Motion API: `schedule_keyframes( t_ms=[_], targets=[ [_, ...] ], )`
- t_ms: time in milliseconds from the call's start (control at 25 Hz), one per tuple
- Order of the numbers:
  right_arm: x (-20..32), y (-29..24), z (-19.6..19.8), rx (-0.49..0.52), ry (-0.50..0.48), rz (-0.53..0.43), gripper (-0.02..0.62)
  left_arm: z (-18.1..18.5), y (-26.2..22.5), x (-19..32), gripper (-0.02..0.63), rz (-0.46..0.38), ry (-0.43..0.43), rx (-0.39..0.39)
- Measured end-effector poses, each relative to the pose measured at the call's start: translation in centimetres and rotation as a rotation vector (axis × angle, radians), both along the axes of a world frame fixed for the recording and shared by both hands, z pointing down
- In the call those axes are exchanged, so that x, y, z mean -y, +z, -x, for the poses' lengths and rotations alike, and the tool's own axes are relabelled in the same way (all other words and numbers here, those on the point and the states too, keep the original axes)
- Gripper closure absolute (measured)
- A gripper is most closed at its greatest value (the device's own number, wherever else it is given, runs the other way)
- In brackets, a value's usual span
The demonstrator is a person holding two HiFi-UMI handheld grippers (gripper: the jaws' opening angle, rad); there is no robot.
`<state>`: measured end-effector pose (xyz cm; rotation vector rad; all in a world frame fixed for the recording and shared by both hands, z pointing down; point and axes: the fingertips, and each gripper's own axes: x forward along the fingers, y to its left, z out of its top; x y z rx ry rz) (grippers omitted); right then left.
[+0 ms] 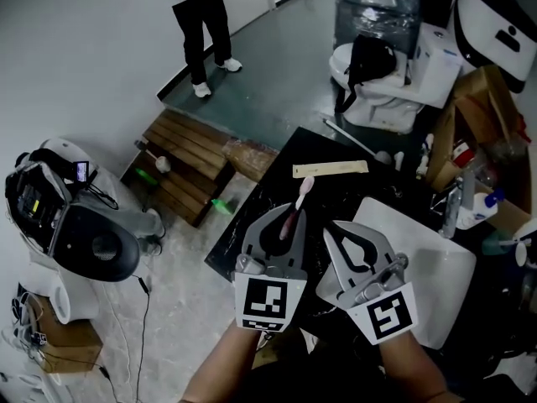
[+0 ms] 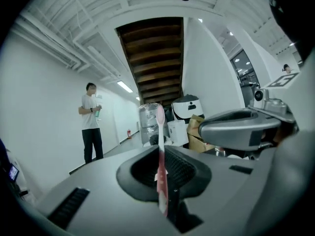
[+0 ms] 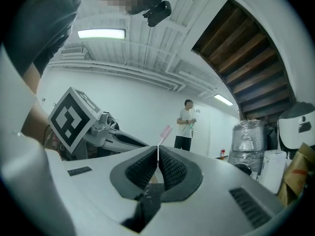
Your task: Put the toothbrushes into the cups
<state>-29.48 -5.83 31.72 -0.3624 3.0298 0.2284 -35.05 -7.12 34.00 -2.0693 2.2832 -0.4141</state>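
Left tongs (image 1: 288, 218) clamped on pink toothbrush (image 1: 299, 200): handle in jaws, bristle end poking out fwd, up over black table (image 1: 252, 212). Right tongs (image 1: 337, 230) closed, nothing in them. Step looks like carrying brush to a cup. No cup in view, so next: find one, line brush up over rim, lower, let go.

— What do the tools look like?
— The left gripper (image 1: 288, 214) and right gripper (image 1: 342, 229) both have pale grey, wedge-shaped shells with black ribbed pads (image 3: 172, 168) inset.
— Any markings?
— Each carries a white marker cube (image 1: 268, 302) printed with black square patterns. Silver metal fittings (image 1: 379, 280) sit just ahead of the right one's cube, and narrow black slots (image 3: 248, 206) are cut in the shell.
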Motion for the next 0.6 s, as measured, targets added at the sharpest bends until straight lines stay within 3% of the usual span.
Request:
schedule_keyframes(
  t_ms=[120,240,600],
  targets=[
    [-0.5,-0.6,-0.5,0.012,-0.004,0.01,0.561,-0.9,-1.6,-0.2,0.567,-0.103,0.011,0.027],
    [-0.7,-0.9,-1.0,0.012,0.006,-0.001,0.561,-1.4,-2.4,-0.5,0.567,-0.155,0.007,0.035],
    [-0.1,-1.5,-2.5,0.038,0.046,0.006,0.561,-3.9,-3.0,-0.8,0.566,-0.184,0.051,0.123]
  ],
)
